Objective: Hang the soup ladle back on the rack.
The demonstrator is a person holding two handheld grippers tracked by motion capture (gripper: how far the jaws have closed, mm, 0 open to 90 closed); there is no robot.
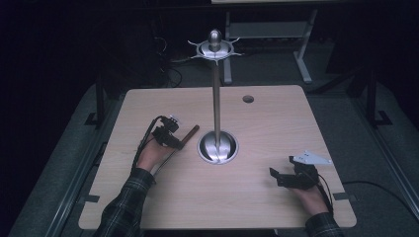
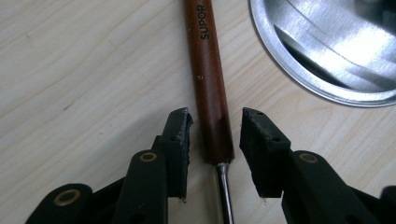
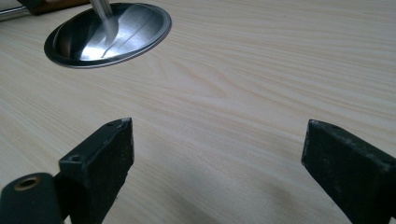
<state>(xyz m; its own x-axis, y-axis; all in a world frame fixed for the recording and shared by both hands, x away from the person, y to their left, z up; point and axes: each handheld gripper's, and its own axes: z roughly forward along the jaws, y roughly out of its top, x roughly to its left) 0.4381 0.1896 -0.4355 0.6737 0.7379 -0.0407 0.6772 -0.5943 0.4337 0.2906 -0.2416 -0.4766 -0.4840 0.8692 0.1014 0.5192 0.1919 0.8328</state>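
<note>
From the high view, the person's left gripper (image 1: 174, 137) is sitting over the near end of a brown wooden handle (image 1: 191, 132) that's lying on the light wood table (image 1: 276, 123), just left of the round steel base (image 1: 218, 147) of a tall utensil stand. The stand's pole (image 1: 216, 98) is rising straight up to a hook ring (image 1: 215, 48) at the top. The right gripper (image 1: 277, 177) is resting low near the table's right front, well apart from the stand.

In the left gripper view, the handle (image 2: 210, 84) is lying flat between the two black jaws, the SUPOR print readable along it, and a thin metal shank (image 2: 225, 191) is running out of its end toward the camera. The jaws are standing a little off the wood on both sides, so they're bracketing it, not pinching it. The base's rim (image 2: 299, 79) is showing just beside the handle.

In the right gripper view, its jaws are spread wide over bare table (image 3: 261, 84), nothing between them. The steel base (image 3: 135, 28) is sitting further off.
</note>
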